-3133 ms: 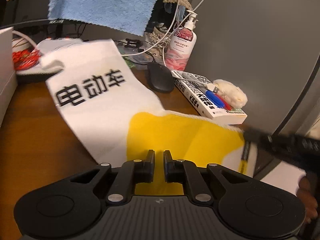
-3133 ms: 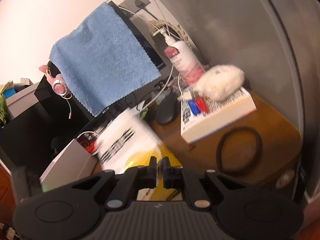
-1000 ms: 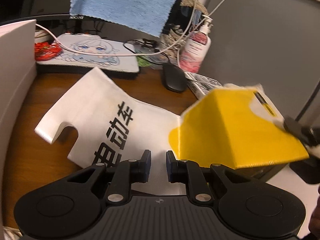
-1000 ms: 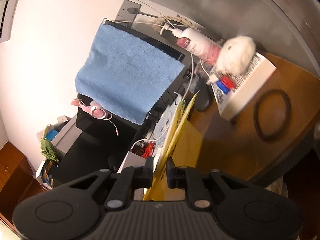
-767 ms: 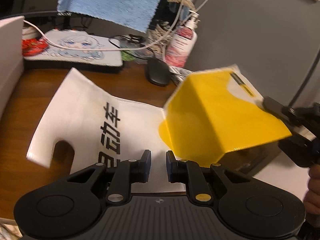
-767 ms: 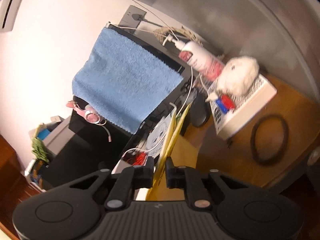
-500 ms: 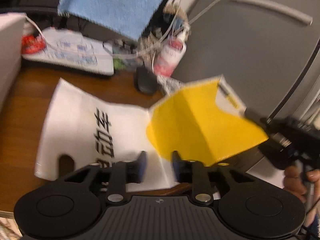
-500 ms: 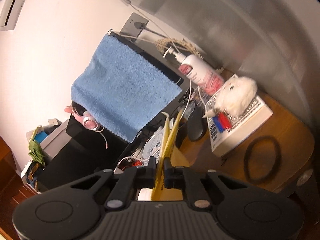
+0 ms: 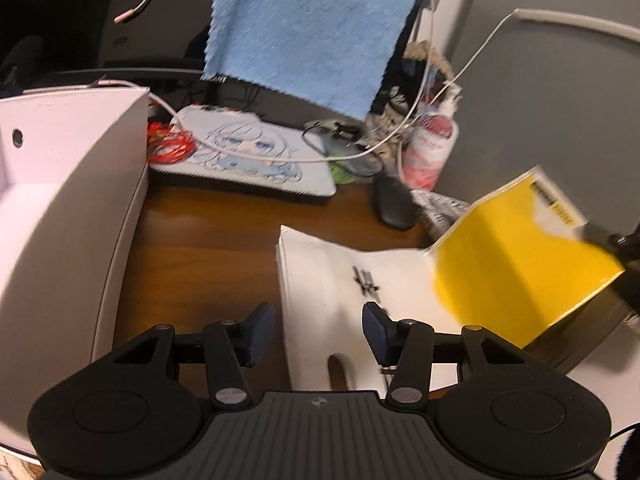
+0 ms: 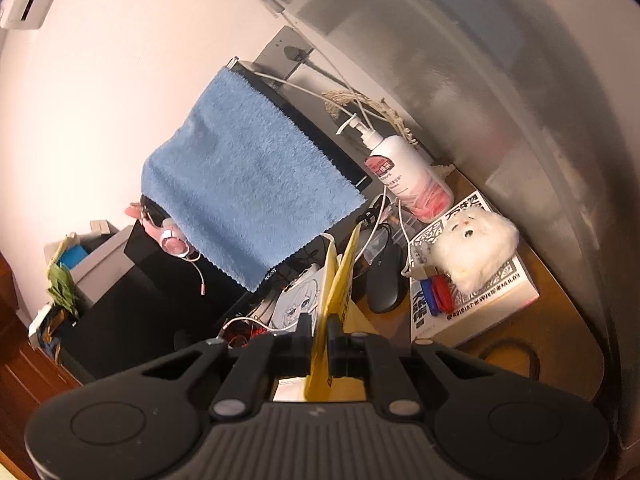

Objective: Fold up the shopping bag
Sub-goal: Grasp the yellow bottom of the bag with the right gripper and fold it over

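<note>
The shopping bag's white half [image 9: 340,280] lies flat on the wooden desk [image 9: 208,248], its handle cut-out toward me. Its yellow half [image 9: 516,252] is bent up off the desk at the right. My left gripper [image 9: 318,332] hangs open just above the white end, one finger [image 9: 260,330] off its left edge and the other over the bag, neither pressing it. In the left wrist view my right gripper's black tip [image 9: 608,236] pinches the raised yellow corner. In the right wrist view my right gripper [image 10: 320,332] is shut on the yellow edge [image 10: 340,276], which stands upright between the pads.
A white box [image 9: 60,220] stands at the left of the desk. Behind the bag lie a printed mouse pad [image 9: 248,160], a black mouse [image 9: 394,204] and a pump bottle [image 10: 408,176]. A book [image 10: 480,308] with a white plush [image 10: 472,248] and a black band [image 10: 508,356] lie at the right.
My left gripper went from shut to open and drew back over the bag's white end. My right gripper rose with the yellow half, which bent up off the desk.
</note>
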`<state>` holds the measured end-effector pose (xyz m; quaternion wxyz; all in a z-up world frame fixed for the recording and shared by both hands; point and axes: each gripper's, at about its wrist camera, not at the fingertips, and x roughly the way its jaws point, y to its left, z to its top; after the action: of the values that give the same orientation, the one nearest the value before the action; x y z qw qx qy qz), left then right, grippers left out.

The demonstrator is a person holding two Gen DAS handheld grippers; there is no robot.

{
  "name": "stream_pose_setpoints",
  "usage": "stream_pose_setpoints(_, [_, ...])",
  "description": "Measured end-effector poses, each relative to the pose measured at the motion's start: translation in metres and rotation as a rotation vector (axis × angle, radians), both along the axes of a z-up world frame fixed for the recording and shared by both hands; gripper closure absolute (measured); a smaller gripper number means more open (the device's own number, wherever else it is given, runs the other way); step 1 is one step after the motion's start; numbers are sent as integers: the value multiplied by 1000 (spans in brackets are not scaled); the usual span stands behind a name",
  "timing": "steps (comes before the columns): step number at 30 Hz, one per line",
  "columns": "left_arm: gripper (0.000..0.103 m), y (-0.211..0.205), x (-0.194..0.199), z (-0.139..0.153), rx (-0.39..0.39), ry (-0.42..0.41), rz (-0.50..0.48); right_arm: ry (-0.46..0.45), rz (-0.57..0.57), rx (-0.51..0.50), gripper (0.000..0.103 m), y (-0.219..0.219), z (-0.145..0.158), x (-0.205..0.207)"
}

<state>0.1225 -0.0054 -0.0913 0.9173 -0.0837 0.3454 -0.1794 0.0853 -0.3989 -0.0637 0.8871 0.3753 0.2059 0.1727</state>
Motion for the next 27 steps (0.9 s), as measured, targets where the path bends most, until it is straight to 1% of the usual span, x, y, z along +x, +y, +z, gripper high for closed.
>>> stream_pose_setpoints(3, [54,2,13,-11,-72,79,-31,-7,18,-23,97,2,6,0])
stream_pose_setpoints(5, [55,4,16,-15,-115,102,-30,-10,24,-30,97,3,8,-1])
stream_pose_setpoints(6, [62,4,17,-17,-126,113,-26,-10,27,-27,97,2,9,-1])
stream_pose_setpoints(7, [80,4,18,-19,-129,125,-21,-9,32,-22,97,2,9,-1])
stream_pose_setpoints(8, [89,3,20,-21,-128,136,-22,-7,37,-13,97,2,9,-1])
stream_pose_setpoints(9, [90,2,20,-22,-130,150,-25,-5,39,-4,97,1,8,0])
stream_pose_setpoints(11, [90,2,19,-25,-155,172,-37,-2,42,15,97,0,7,1])
stream_pose_setpoints(15, [90,-3,13,-24,-138,159,-36,9,65,57,96,2,3,6])
stream_pose_setpoints(17, [90,-3,12,-24,-143,161,-40,21,81,77,96,6,-1,10])
stream_pose_setpoints(23, [90,0,14,-27,-165,176,-39,77,177,120,96,40,-25,26])
stream_pose_setpoints(27, [90,0,14,-26,-178,175,-39,119,219,94,96,64,-38,35])
